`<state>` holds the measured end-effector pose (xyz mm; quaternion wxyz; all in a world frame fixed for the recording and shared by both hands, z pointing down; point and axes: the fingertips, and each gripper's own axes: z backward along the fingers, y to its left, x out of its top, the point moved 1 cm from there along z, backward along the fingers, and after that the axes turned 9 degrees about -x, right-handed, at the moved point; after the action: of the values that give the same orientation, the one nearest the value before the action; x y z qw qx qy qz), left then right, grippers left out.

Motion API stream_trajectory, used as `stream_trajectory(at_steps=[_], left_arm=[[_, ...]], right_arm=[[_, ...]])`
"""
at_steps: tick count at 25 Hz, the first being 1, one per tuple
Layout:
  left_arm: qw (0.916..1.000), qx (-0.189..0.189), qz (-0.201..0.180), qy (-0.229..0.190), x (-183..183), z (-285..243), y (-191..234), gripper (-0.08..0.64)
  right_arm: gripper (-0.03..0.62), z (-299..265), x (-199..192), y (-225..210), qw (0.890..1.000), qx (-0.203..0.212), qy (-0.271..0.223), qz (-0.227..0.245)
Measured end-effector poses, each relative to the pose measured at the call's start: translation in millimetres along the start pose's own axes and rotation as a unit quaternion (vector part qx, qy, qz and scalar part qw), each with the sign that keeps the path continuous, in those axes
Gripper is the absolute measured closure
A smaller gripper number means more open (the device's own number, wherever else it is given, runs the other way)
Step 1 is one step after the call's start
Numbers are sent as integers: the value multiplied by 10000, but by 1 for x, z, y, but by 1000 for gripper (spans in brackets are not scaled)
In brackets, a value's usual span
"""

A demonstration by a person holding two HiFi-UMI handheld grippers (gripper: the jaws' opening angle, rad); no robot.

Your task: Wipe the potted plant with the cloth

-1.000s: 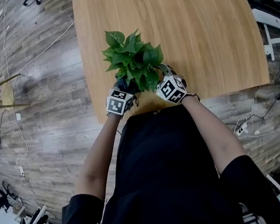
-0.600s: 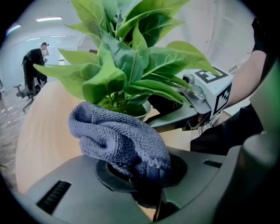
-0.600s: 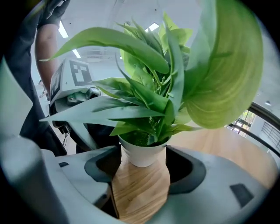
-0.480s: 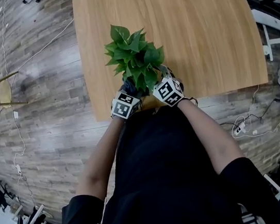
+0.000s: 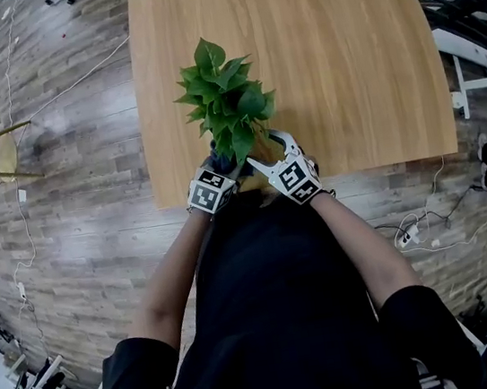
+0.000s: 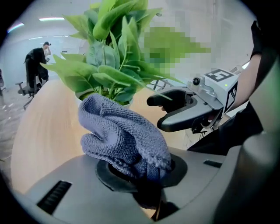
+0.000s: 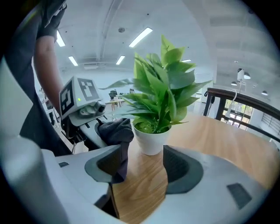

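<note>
Table of pale wood (image 5: 341, 57) fills the upper middle of the head view, with a grey plank floor (image 5: 68, 170) to its left. A green leafy plant in a small white pot (image 5: 226, 101) stands near the table's lower edge, left of centre. The left gripper (image 5: 221, 162) and the right gripper (image 5: 266, 151) meet at the base of the foliage from below, their marker cubes side by side. The person's bare forearms and black top take up the lower half of the frame.

In the left gripper view, the jaws are clamped on a crumpled grey-blue knitted cloth (image 6: 124, 138), which bulges up at the centre, just in front of the pot's rim. The leaves rise in the upper middle. The right gripper reaches in from the right with its jaws apart.

In the right gripper view, the jaws stand wide apart with only bare table between them. The pot sits just beyond the gap, at the centre. The cloth hangs at centre left, draping down in front of the left-hand jaw, with the left gripper behind it.
</note>
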<state>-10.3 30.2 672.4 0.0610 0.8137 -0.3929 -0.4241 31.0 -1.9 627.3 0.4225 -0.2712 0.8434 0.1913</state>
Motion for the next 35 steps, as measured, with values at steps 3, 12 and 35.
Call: stream_trajectory(at_steps=[3,12,35], left_arm=[[9995,222,41,-230,-3,5,-14,466],[9845,571,-266,-1637,29,55,-145,466],[9317,1209,-825,-3326,115,85,-264,466]], right_arm=[[293,34,6,8,9991,174,-315,-217],[575,174,60,19,9708,315,-2161,-994],[575,299,98,-20,9546,-530,-2869,-597]])
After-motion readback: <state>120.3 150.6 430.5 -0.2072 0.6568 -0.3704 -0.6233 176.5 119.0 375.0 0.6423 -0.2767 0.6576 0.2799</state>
